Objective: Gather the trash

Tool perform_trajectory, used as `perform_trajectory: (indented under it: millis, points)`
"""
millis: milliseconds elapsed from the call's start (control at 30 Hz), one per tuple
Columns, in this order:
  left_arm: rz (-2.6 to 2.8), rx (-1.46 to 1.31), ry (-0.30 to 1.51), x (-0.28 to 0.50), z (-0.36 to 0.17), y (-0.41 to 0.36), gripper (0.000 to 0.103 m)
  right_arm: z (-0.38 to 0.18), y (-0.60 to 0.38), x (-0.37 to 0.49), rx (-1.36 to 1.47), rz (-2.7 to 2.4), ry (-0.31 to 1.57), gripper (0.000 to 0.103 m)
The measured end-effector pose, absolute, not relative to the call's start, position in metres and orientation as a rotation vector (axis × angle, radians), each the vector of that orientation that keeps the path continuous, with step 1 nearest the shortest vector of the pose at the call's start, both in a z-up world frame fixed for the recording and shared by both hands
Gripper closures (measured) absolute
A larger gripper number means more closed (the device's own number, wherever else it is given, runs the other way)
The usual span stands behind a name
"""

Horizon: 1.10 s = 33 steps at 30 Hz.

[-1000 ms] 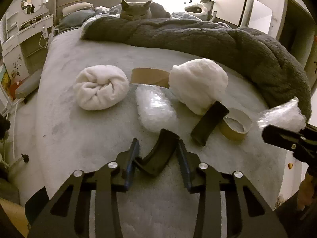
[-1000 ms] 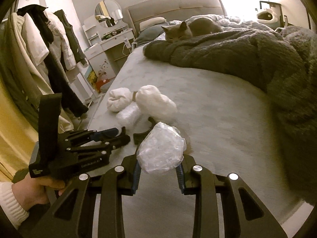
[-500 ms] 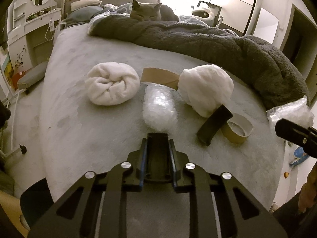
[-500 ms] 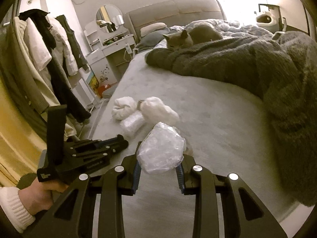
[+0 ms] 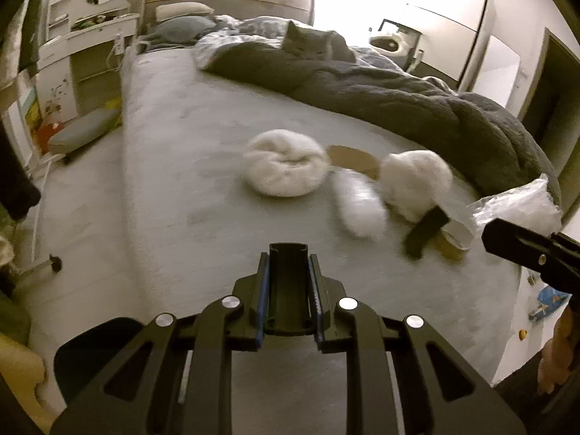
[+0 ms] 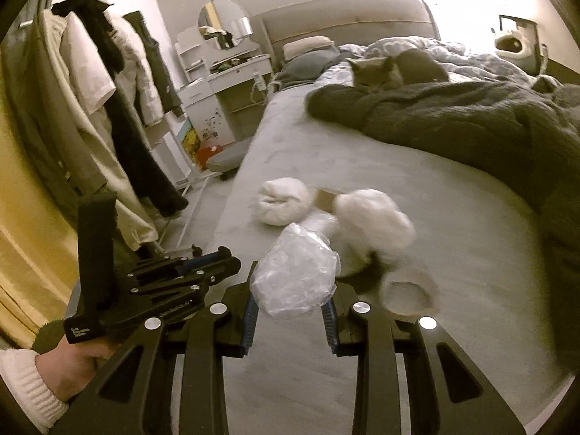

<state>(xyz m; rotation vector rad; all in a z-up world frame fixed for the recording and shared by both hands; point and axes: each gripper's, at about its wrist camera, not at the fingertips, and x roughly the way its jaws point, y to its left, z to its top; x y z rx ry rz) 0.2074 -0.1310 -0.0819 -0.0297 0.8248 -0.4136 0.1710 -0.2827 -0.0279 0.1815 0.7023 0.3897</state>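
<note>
My left gripper (image 5: 289,264) is shut on a black curved plastic piece (image 5: 289,282), held just above the grey bed (image 5: 203,199). Between the pads of my right gripper (image 6: 290,301), which is shut, sits a crumpled clear plastic wad (image 6: 295,275). Trash lies on the bed ahead: a white rolled cloth (image 5: 284,168), a brown cardboard strip (image 5: 353,157), a bubble-wrap roll (image 5: 357,204), a white fluffy wad (image 5: 417,179), a black piece (image 5: 426,230) and a tape roll (image 5: 455,241). The right gripper (image 5: 507,237) shows at the right edge, the left gripper (image 6: 226,261) at the lower left.
A grey cat (image 5: 311,41) rests on a dark blanket (image 5: 398,98) across the far side of the bed. Hanging clothes (image 6: 108,90), a white dresser (image 6: 224,83) and a low stool (image 5: 81,132) stand left of the bed. A white-sleeved hand (image 6: 21,380) holds the left gripper.
The left gripper closed on the black curved piece and lifted it off the bed. Both grippers drew back from the trash pile; the right kept its plastic wad.
</note>
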Motion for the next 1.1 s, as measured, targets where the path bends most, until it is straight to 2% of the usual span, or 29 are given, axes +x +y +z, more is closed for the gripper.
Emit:
perform_trajectory:
  millis: [633, 933, 1100]
  points:
    - [-0.231, -0.073, 0.958, 0.204, -0.119, -0.015, 0.082, -0.001, -0.167, 0.179, 0.104, 0.555, 0.688, 0.072]
    - [-0.17, -0.055, 1.08, 0.195, -0.153, 0.023, 0.081, 0.003, -0.126, 0.179, 0.085, 0.612, 0.699, 0.072]
    - [-0.158, -0.088, 1.216, 0.189, -0.185, 0.048, 0.082, 0.003, -0.105, 0.18, 0.081, 0.637, 0.709, 0.072]
